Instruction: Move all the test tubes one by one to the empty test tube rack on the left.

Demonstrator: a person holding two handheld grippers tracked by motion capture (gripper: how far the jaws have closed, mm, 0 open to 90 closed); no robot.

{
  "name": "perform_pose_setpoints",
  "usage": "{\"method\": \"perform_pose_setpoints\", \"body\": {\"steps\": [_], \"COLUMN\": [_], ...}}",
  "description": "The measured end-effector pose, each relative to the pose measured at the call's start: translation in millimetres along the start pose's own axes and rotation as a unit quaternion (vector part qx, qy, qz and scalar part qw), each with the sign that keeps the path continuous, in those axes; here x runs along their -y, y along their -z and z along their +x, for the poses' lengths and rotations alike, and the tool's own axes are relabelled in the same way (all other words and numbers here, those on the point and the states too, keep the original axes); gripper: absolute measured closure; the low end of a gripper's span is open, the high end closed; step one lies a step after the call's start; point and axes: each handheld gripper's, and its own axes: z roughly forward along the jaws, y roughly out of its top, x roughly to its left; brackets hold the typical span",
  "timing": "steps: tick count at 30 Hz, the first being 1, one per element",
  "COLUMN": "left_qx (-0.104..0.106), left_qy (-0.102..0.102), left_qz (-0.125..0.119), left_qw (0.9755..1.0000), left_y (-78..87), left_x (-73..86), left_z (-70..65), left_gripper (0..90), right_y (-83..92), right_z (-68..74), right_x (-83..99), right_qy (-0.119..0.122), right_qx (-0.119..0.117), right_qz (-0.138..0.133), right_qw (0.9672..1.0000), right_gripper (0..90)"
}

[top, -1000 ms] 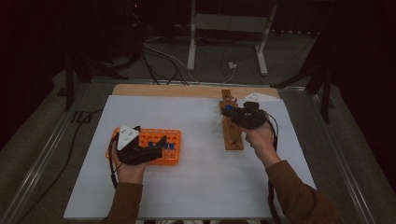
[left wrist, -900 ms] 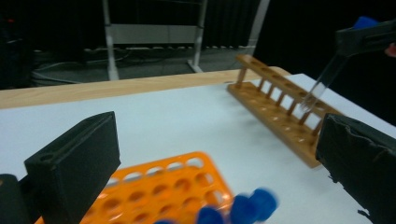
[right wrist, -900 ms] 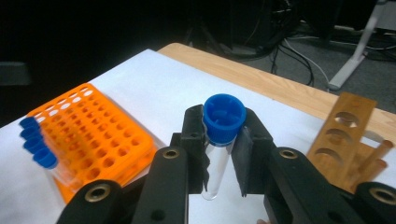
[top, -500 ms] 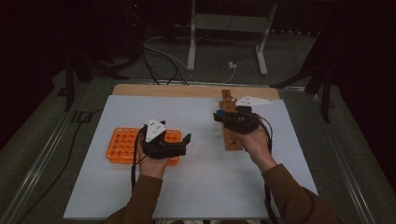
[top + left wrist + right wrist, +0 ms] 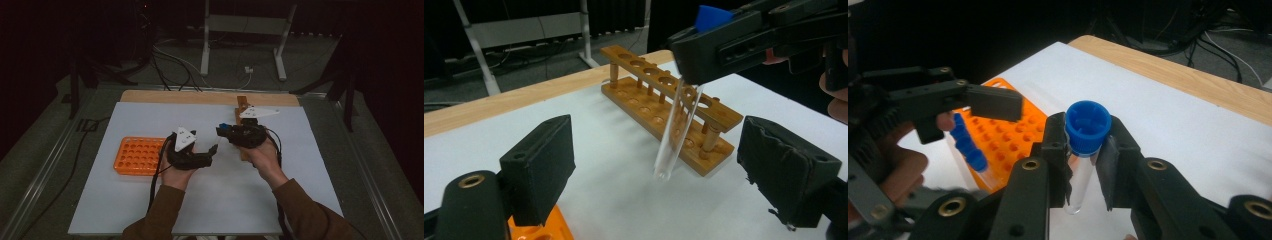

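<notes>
My right gripper (image 5: pixel 1087 150) is shut on a clear test tube (image 5: pixel 1079 185) just under its blue cap (image 5: pixel 1088 126), and holds it upright over the white mat. In the left gripper view the same tube (image 5: pixel 674 130) hangs slanted from the right gripper (image 5: pixel 704 55). My left gripper (image 5: pixel 659 150) is open; its jaws have just been closing a little, and the pads (image 5: pixel 540 167) stand apart from the tube, touching nothing. In the high view the left gripper (image 5: pixel 214 150) and the right gripper (image 5: pixel 220 131) nearly meet at mid-table.
An orange rack (image 5: pixel 136 155) with many holes lies left of my left hand; several blue-capped tubes (image 5: pixel 968 146) stand at its near end. A wooden test tube rack (image 5: pixel 659 107) stands behind the right gripper. A wooden strip (image 5: pixel 165 97) borders the mat's far edge.
My left gripper has left the orange rack and moved right toward the middle. The right gripper has come left, away from the wooden rack, with the tube in it.
</notes>
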Motion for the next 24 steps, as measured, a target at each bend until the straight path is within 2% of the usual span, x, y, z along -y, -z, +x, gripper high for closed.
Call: {"method": "perform_pose_setpoints", "body": {"steps": [2,5,11,14,18,24], "left_qx": [-0.009,-0.011,0.008,0.011,0.018,0.025], "left_qy": [-0.009,-0.012,-0.010,-0.012,-0.013,-0.023], "left_qz": [0.003,0.007,0.002,0.006,0.003,0.005], "left_qw": [0.9999,0.9998,0.9999,0.9998,0.9997,0.9994], "left_y": [-2.2,-5.0,-6.4,-6.8,-6.1,-6.3], "left_x": [-0.9,-0.8,-0.6,0.0,0.0,1.2], "left_z": [-3.6,-5.7,-5.0,-5.0,-5.1,-7.1], "left_gripper": [18.1,27.3,56.7,66.2,73.3,77.9], "right_y": [-1.2,-2.9,-4.7,-4.5,-4.9,-6.0], "right_z": [2.8,7.2,14.5,15.7,16.3,16.9], "right_x": [-0.5,-1.3,-1.6,-1.9,-1.5,-0.9], "right_qy": [-0.001,0.000,0.007,0.007,0.005,0.006], "right_qx": [-0.006,-0.014,-0.025,-0.027,-0.031,-0.032], "right_qz": [0.000,0.000,0.003,0.002,0.003,0.005], "right_qw": [1.0000,0.9999,0.9997,0.9996,0.9995,0.9995], "right_gripper": [75.9,75.9,75.9,75.9,76.0,75.9]}}
